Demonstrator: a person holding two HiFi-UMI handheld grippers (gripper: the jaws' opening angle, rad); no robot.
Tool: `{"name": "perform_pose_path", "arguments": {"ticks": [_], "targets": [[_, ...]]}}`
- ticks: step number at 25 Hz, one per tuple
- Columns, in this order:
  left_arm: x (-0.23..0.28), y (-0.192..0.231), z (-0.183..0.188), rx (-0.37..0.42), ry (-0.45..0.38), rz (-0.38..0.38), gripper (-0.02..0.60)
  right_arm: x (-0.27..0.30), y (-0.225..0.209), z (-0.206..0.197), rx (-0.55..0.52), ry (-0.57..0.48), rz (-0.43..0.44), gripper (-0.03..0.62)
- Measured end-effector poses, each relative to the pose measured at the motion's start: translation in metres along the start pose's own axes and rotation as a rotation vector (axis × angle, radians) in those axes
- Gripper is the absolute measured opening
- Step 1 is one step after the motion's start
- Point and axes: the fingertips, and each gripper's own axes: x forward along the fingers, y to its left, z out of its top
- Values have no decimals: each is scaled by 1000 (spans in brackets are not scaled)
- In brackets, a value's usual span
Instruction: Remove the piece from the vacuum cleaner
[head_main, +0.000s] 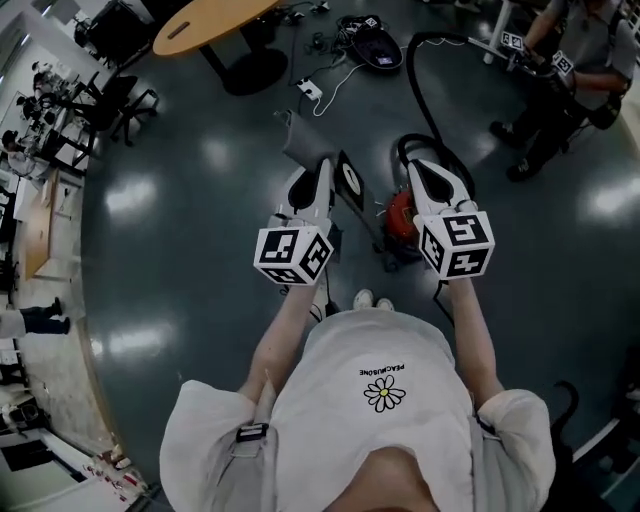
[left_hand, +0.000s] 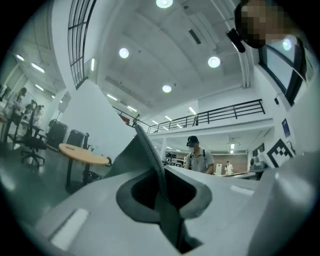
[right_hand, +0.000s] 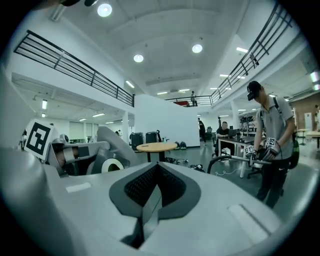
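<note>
A red vacuum cleaner stands on the dark floor just ahead of the person's feet, and its black hose loops away from it. My left gripper is shut on a thin grey piece that has a black plate with a white ring. It holds the piece up to the left of the vacuum. In the left gripper view the grey piece rises edge-on from between the closed jaws. My right gripper hovers over the vacuum, shut and holding nothing. From the right gripper view, the piece's white ring shows at left.
A round wooden table stands far ahead, with cables on the floor near it. Another person with grippers stands at the upper right by a desk. Chairs and desks line the left side.
</note>
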Motion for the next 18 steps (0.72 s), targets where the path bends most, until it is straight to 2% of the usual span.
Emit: {"name": "perform_pose_path", "arguments": {"ticks": [3, 9, 18], "targets": [[6, -11, 17, 76, -37, -2, 25, -9, 8, 21, 3, -64, 3, 21], [2, -36, 18, 130, -36, -30, 25, -22, 12, 23, -21, -110, -20, 21], [13, -36, 33, 180, -57, -24, 25, -24, 1, 25, -24, -116, -38, 21]]}}
